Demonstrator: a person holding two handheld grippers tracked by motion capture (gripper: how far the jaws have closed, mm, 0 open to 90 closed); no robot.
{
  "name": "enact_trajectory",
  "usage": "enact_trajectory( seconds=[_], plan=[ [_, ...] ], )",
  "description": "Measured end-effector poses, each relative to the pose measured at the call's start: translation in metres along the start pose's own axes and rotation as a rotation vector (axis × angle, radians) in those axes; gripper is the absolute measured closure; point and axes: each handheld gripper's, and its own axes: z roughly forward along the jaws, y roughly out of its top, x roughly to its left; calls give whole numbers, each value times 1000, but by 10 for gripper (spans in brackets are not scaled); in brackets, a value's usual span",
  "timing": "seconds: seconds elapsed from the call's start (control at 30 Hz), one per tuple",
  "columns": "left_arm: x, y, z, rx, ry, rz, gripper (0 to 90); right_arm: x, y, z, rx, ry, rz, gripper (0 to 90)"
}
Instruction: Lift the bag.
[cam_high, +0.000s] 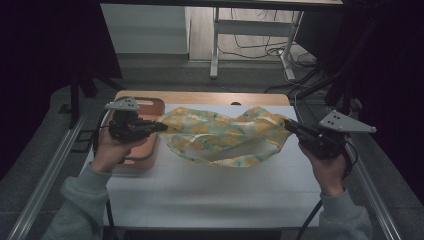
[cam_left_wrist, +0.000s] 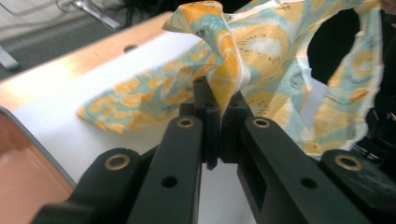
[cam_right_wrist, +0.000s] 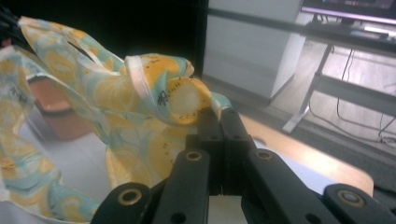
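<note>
A white table (cam_high: 210, 190) is taking up the middle of the high view, with a strip of bare wood showing along its far edge. A person is sitting at its near side, both grey sleeves coming in from the bottom.

Above the table a patterned cloth (cam_high: 222, 135), printed with yellow citrus slices on a pale teal ground, is hanging stretched between the two grippers. Its upper edge is running from one gripper to the other, while its middle is sagging in a loose loop toward the tabletop; whether the lowest fold is touching the table cannot be told. In the left gripper view the cloth (cam_left_wrist: 261, 56) is opening into a wide loop, and in the right gripper view it (cam_right_wrist: 116, 102) is trailing away toward the far hand.

An orange-brown tray (cam_high: 150, 107) is lying at the table's left end, partly under the left hand.

The left gripper (cam_high: 159, 126) is pointing right, its jaws clenched on the cloth's left corner; in its own view (cam_left_wrist: 219, 109) a bunched fold is being pinched between them. The right gripper (cam_high: 289, 123) is pointing left, and in its own view (cam_right_wrist: 219, 116) its jaws are pressed together on the cloth's right corner.
</note>
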Motion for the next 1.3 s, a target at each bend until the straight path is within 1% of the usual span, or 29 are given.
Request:
enact_trajectory(
  seconds=[0.03, 0.13, 0.23, 0.3, 0.37, 0.4, 0.47, 0.53, 0.6, 0.67, 0.73, 0.83, 0.93, 1.0, 1.07, 1.2, 1.23, 1.27, 1.3],
  plan=[
    [0, 2, -1, -8, 8, 2, 878, 0, 4, 0, -3, -5, -7, 897],
    [2, 3, 1, -14, 4, -9, 878, -1, 11, 4, -19, -10, -15, 897],
    [7, 3, 9, -5, 14, -20, 877, -5, 11, 11, -33, -11, 0, 897],
    [11, 4, 14, -6, 27, -28, 877, -8, 9, 17, -34, -21, 9, 896],
    [17, 5, 21, -9, 59, -37, 876, -13, 5, 25, -14, -39, 10, 896],
    [20, 5, 26, -5, 69, -43, 876, -17, 2, 31, -3, -38, 25, 896],
    [30, 5, 36, 8, 64, -68, 876, -25, -3, 43, 29, -49, 38, 896],
    [40, 5, 46, 26, 78, -89, 876, -33, -10, 56, 56, -55, 63, 896],
    [49, 3, 57, 42, 77, -116, 876, -41, -16, 69, 80, -61, 85, 896],
    [56, 1, 66, 62, 84, -133, 876, -48, -22, 80, 103, -67, 104, 896],
    [62, 0, 74, 85, 88, -140, 876, -54, -28, 91, 126, -71, 114, 895],
    [68, -3, 86, 128, 103, -147, 875, -61, -37, 106, 164, -82, 128, 896],
    [74, -7, 97, 160, 110, -157, 874, -66, -46, 119, 196, -87, 143, 895],
    [76, -8, 101, 171, 108, -162, 873, -68, -51, 126, 212, -86, 156, 895],
    [78, -9, 103, 181, 116, -157, 872, -70, -56, 131, 227, -82, 166, 895],
    [79, -11, 107, 195, 117, -158, 868, -72, -61, 138, 244, -72, 180, 894],
    [80, -11, 108, 195, 117, -159, 860, -72, -62, 139, 247, -72, 180, 893],
    [80, -11, 108, 192, 119, -157, 826, -72, -62, 140, 248, -69, 183, 889],
    [79, -11, 109, 187, 121, -156, 750, -72, -63, 140, 248, -64, 184, 879]
  ],
)
